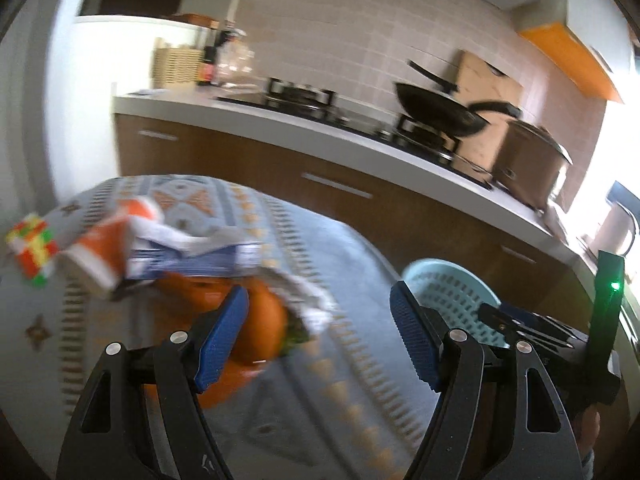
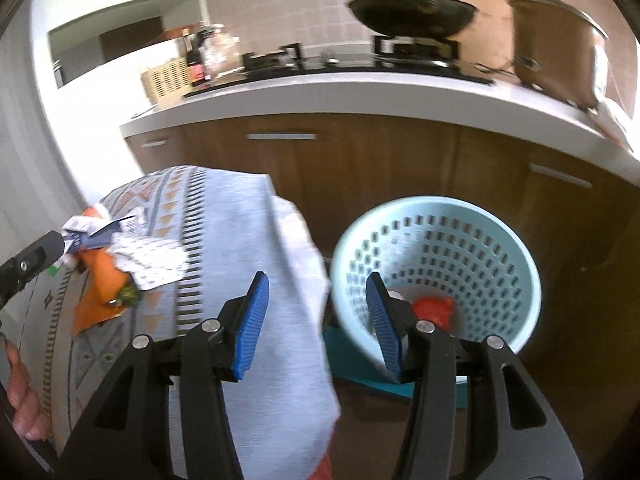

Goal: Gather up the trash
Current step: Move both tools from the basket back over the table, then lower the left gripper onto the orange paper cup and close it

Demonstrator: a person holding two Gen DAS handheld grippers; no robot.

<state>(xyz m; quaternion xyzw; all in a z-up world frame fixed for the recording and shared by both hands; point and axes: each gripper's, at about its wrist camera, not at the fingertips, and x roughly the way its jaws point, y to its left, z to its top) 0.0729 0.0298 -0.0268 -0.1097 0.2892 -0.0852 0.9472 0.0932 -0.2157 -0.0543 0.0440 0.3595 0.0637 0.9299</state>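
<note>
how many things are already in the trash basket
1 that shows: a red crumpled piece at the bottom of the light blue basket, just past the right gripper. Its fingers hide part of the bottom, so more may lie there.

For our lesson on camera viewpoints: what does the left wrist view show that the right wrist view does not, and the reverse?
Only the left wrist view shows the multicoloured puzzle cube at the table's left edge and the orange wall cabinet. Only the right wrist view shows inside the pale blue basket, where a red scrap lies, and a bare hand. Both share the patterned tablecloth, the pile of wrappers, the basket and the black wok. Both grippers' fingers are open.
</note>
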